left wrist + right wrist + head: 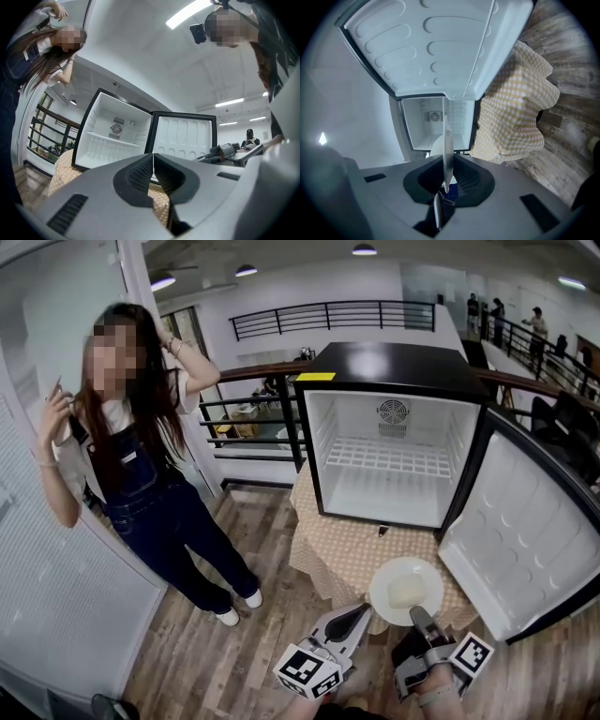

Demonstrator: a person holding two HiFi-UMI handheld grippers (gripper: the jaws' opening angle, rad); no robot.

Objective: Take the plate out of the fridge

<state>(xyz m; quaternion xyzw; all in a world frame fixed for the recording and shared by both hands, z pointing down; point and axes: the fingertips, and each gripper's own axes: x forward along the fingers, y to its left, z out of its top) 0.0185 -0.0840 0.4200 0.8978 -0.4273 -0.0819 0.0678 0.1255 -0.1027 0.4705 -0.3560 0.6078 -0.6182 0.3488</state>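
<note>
A round white plate (406, 590) hangs over the near edge of the checked tablecloth (328, 554), in front of the open mini fridge (389, 367). My right gripper (419, 618) is shut on its near rim. In the right gripper view the plate (447, 150) stands edge-on, pinched by the right gripper (446, 185). My left gripper (359, 615) sits just left of the plate, shut and holding nothing. In the left gripper view the left gripper (153, 165) shows its pads pressed together. The fridge (115, 133) has only a bare wire shelf (389, 457).
The fridge door (530, 535) swings wide open to the right. A person in dark dungarees (141, 474) stands at the left on the wood floor (248, 652). A black railing (248, 418) runs behind the fridge. A glass wall (47, 559) lines the left side.
</note>
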